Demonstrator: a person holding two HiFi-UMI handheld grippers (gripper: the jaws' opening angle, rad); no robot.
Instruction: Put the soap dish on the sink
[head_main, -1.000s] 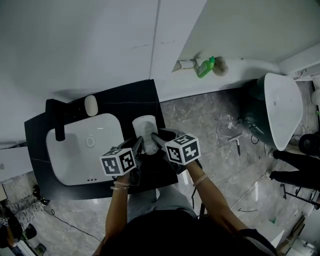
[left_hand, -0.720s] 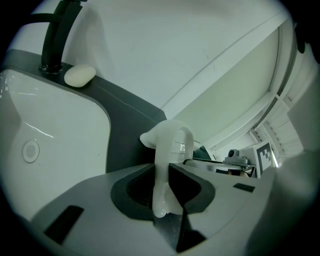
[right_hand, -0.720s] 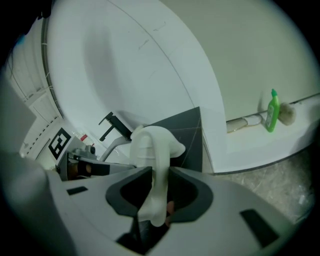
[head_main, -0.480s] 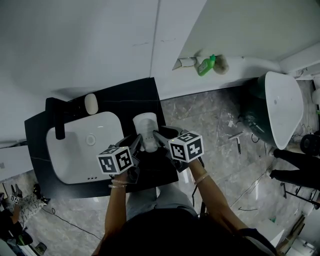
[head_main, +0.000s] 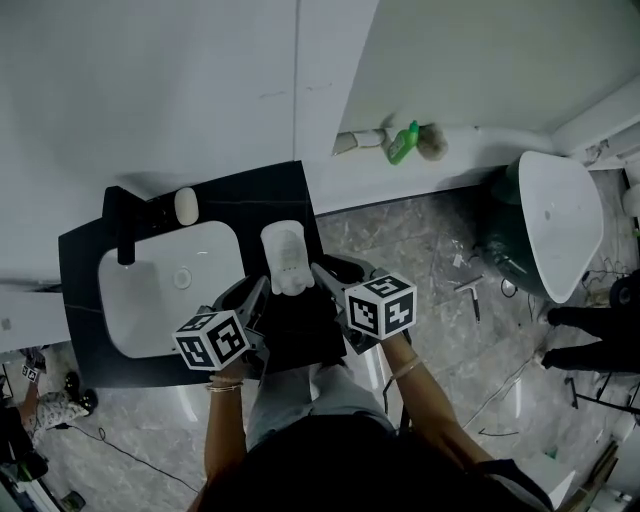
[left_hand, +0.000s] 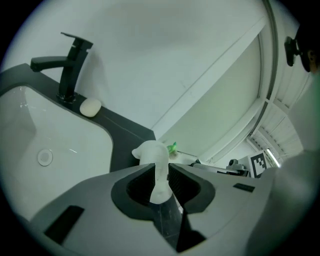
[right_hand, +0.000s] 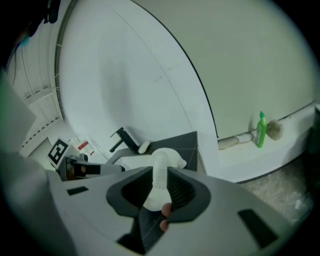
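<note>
The white soap dish (head_main: 283, 255) hangs over the black counter (head_main: 290, 190), just right of the white sink basin (head_main: 150, 305). Both grippers grip its near end. My left gripper (head_main: 264, 292) comes in from the left and is shut on the dish (left_hand: 159, 172). My right gripper (head_main: 316, 276) comes in from the right and is shut on the same dish (right_hand: 160, 177). In each gripper view, the left gripper (left_hand: 161, 174) and the right gripper (right_hand: 160, 184), the dish's edge stands pinched between the dark pads. I cannot tell whether the dish touches the counter.
A black faucet (head_main: 122, 225) stands behind the basin, with a pale soap bar (head_main: 186, 205) next to it. A green bottle (head_main: 403, 142) sits on the wall ledge. A white toilet (head_main: 555, 220) and loose tools (head_main: 470, 285) are on the grey floor to the right.
Both marker cubes have dropped lower and spread apart, the left one down-left. The dish stays gripped over the counter's right part and has edged slightly toward the wall.
</note>
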